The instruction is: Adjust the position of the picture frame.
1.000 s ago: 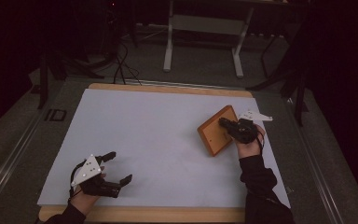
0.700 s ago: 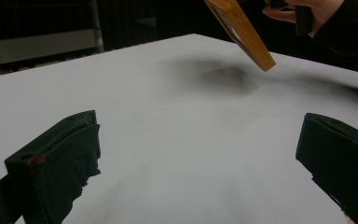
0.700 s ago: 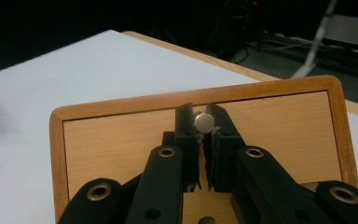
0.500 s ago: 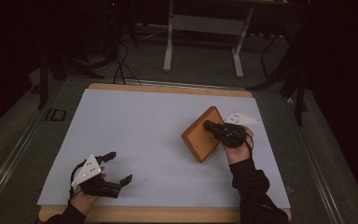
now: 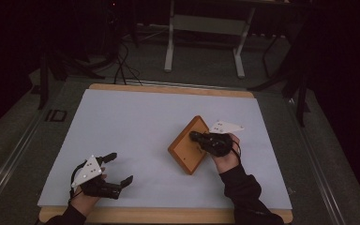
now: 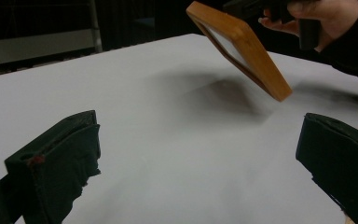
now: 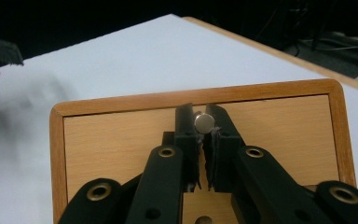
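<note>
My right gripper (image 7: 204, 140) has its jaws clamped on a small round metal knob (image 7: 204, 122), which sits mid-panel on a wooden lid (image 7: 121, 144): light panel inside a darker orange-brown frame w/ rounded corners, a small hole near the bottom edge. No brand, label or writing I can read on it. In the left gripper view the lid (image 6: 242, 46) hangs tilted, clear of the white table (image 6: 158, 140), shadow beneath. In the high view it's right of centre. My left gripper (image 5: 115, 168), jaws wide apart w/ nothing between, sits near the front-left corner.
</note>
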Demonstrator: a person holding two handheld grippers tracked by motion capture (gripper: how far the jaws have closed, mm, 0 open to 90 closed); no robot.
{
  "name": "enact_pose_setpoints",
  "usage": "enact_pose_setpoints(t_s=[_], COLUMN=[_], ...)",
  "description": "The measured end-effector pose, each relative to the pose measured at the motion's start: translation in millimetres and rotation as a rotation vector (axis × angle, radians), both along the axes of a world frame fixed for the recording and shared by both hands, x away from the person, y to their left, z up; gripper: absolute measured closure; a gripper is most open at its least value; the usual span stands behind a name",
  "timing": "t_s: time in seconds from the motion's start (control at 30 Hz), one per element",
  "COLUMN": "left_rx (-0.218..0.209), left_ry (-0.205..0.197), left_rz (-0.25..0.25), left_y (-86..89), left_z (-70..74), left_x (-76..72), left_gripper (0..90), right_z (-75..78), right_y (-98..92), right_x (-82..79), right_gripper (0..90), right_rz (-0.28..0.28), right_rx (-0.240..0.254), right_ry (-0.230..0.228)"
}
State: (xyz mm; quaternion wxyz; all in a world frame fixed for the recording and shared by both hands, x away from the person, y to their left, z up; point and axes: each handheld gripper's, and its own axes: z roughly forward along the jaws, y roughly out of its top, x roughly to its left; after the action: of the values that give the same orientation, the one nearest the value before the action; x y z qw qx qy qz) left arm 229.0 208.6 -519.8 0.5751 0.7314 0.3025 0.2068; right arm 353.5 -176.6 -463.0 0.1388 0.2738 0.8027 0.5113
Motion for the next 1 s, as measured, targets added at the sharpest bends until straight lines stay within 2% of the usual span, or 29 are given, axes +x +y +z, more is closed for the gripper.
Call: enact_pose_setpoints(t_s=[0.33, 0.47, 0.93, 1.0], left_rx=[0.0, 0.002, 0.006, 0.007], left_ry=[0.001, 0.001, 0.003, 0.003], left_rz=[-0.003, -0.005, -0.01, -0.011], left_y=[0.1, 0.2, 0.5, 0.5], left_z=[-0.1, -0.1, -0.2, -0.2], left_x=[0.2, 0.1, -0.3, -0.3], left_gripper=[0.0, 0.0, 0.0, 0.0], right_z=[-16.4, -27.0, -43.5, -48.4], right_y=[17.8, 29.5, 56.6, 62.6], right_x=[1.6, 8.0, 22.5, 25.5], right_gripper=[84.6, 84.7, 84.7, 84.6], right_rz=[0.032, 0.047, 0.053, 0.053], right_rx=[-0.046, -0.064, -0.099, -0.115], right_ry=[0.027, 0.056, 0.073, 0.075])
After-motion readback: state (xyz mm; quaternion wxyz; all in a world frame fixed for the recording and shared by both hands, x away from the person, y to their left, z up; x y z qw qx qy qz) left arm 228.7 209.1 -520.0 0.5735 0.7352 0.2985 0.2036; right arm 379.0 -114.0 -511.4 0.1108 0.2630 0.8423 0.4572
